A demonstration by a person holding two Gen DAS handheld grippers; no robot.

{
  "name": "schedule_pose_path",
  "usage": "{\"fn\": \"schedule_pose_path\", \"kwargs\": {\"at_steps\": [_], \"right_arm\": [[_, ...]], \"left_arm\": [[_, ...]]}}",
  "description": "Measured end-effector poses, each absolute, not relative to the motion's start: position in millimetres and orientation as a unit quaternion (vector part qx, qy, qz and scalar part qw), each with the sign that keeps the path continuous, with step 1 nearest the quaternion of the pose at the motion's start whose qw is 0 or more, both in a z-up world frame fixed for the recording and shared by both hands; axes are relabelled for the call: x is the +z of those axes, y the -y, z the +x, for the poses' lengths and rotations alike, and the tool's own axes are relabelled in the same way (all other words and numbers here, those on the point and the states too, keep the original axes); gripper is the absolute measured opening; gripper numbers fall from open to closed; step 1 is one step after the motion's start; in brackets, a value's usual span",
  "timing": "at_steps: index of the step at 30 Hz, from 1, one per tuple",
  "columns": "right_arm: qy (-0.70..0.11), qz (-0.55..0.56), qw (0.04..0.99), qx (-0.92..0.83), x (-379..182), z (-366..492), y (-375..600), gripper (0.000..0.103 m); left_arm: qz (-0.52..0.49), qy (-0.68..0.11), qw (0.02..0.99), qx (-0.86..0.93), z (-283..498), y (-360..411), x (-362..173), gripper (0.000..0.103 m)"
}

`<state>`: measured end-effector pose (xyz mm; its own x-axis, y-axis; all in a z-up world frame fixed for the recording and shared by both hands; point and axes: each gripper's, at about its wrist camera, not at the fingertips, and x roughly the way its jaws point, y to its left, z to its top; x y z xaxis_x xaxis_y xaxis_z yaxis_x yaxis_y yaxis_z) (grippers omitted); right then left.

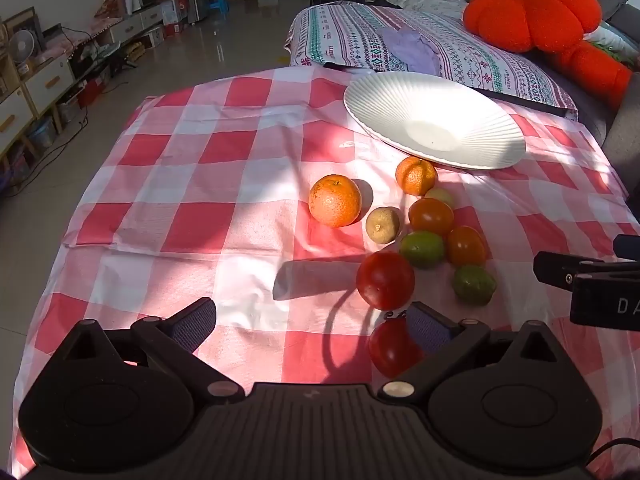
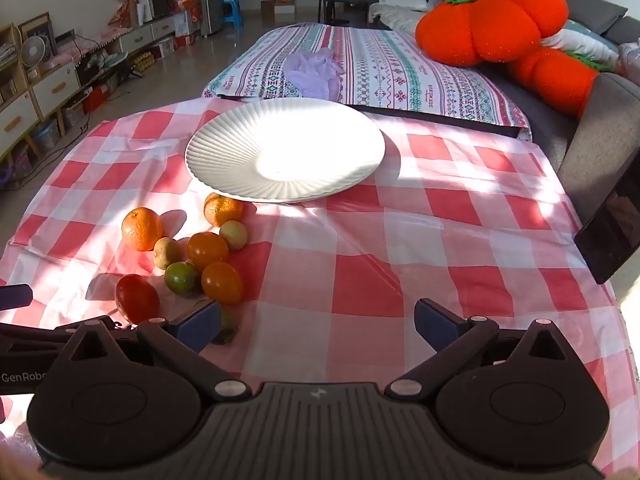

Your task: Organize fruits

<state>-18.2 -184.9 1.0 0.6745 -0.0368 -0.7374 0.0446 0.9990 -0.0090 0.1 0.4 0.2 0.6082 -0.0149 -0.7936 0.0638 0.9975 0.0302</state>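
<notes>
The left gripper [image 1: 312,326] has its fingers spread wide with nothing between them, tilted down over the checked cloth [image 1: 200,200]. A red tomato [image 1: 390,348] lies just beside its right finger, partly hidden behind the pad. The right gripper [image 2: 318,326] is likewise released and empty; a green lime [image 2: 226,326] sits half hidden behind its left finger.

Just beyond the left gripper, a second red tomato [image 1: 385,280] lies near the fingertips. Farther out the rest of the fruit forms a loose cluster: two limes [image 1: 422,249] [image 1: 474,285], two orange tomatoes [image 1: 431,216] [image 1: 466,246], a brownish round fruit [image 1: 383,225], and two mandarins [image 1: 335,200] [image 1: 416,176], the far one close against the plate's rim.

The white ribbed plate [image 2: 224,160] stands on the far side of the cloth, holding no fruit. Behind it lie a patterned pillow [image 2: 380,68] and an orange plush pumpkin [image 2: 492,20].
</notes>
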Motion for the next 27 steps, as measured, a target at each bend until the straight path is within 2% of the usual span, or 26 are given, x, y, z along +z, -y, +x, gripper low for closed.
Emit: {"fn": "schedule_pose_path", "kwargs": {"at_steps": [27], "right_arm": [[-0.413,-0.004,0.910,-0.018,-4.0,-15.2,177.0,0.103]], "left_arm": [[0.038,-0.441,0.897,-0.020,-0.4,2.1,0.7,0.099]]}}
